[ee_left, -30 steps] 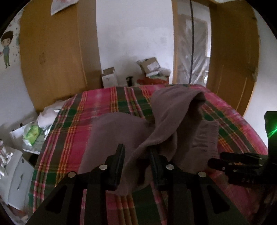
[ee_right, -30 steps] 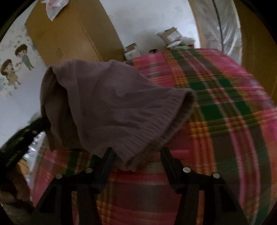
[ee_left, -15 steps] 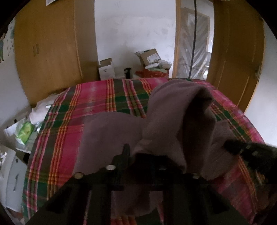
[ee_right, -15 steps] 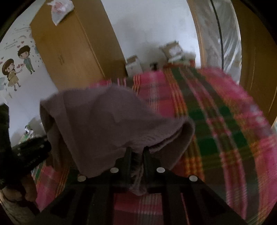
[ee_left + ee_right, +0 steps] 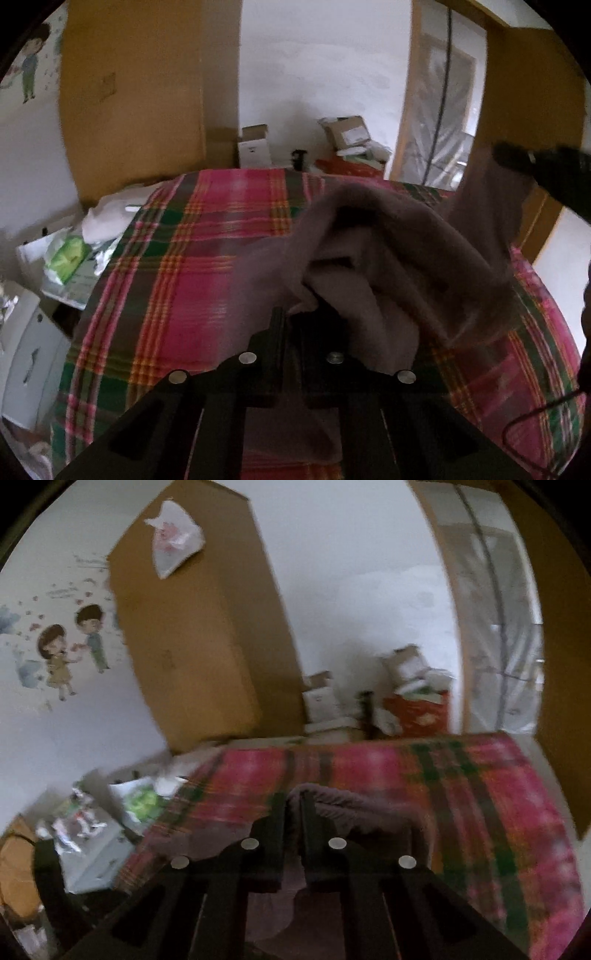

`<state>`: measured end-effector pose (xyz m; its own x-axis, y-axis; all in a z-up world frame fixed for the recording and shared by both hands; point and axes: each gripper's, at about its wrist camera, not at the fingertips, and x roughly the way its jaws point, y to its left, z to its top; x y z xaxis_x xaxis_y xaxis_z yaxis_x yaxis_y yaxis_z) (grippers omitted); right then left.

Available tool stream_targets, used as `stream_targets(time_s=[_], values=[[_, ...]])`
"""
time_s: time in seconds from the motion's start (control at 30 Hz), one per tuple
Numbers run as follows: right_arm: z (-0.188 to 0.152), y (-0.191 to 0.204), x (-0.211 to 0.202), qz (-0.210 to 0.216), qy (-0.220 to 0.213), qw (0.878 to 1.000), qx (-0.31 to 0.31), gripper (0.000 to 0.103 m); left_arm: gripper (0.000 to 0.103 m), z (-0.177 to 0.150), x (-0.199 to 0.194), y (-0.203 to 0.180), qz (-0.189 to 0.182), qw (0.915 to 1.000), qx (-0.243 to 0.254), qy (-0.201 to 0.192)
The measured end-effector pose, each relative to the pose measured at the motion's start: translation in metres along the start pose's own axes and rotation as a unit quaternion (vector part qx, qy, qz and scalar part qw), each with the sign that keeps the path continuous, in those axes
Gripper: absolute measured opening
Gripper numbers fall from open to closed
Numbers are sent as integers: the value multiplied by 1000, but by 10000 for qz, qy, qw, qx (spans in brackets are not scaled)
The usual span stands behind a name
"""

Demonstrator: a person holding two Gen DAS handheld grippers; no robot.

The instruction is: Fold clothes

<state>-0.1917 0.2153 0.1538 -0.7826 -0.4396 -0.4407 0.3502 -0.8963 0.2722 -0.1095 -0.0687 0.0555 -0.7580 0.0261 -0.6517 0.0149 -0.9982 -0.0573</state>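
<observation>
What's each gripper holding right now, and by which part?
Both are shut on the mauve sweater. The left gripper pinches a bunched fold of its edge; the right gripper pinches its ribbed edge, lifted above the plaid bedspread.

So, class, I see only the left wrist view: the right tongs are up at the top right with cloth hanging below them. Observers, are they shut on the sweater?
Observer: Yes. In the right wrist view the right tongs are closed on the ribbed edge of the sweater.
Operator: Is anything on top of the wardrobe? My view cuts it off.
Observer: A plastic bag lies on the top corner of the wardrobe.
</observation>
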Motion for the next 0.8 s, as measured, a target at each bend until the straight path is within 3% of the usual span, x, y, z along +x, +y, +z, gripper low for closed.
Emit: stream_targets(time_s=[0.1, 0.4, 0.47, 0.57, 0.63, 0.67, 0.8], values=[[3, 21, 17, 292, 47, 9995, -55, 7, 7, -2, 0, 16, 100, 9998, -185, 0], [4, 76, 73, 1182, 463, 9919, -103, 7, 7, -1, -2, 47, -210, 9980, -590, 15], [0, 83, 85, 1380, 692, 9880, -92, 6, 8, 0, -2, 54, -278, 9973, -680, 18], [-10, 90, 104, 1600, 1088, 9811, -39, 7, 19, 0, -3, 65, -381, 9959, -815, 23], [-18, 88, 107, 1628, 1314, 9779, -23, 8, 19, 1, -2, 66, -479, 9954, -831, 31], [-20, 87, 104, 1596, 1339, 9781, -41, 9, 19, 2, 0, 66, -537, 9950, -838, 55], [-25, 79, 81, 1630, 1351, 9773, -50, 36, 29, 6, 4, 61, -689, 9949, -718, 130]])
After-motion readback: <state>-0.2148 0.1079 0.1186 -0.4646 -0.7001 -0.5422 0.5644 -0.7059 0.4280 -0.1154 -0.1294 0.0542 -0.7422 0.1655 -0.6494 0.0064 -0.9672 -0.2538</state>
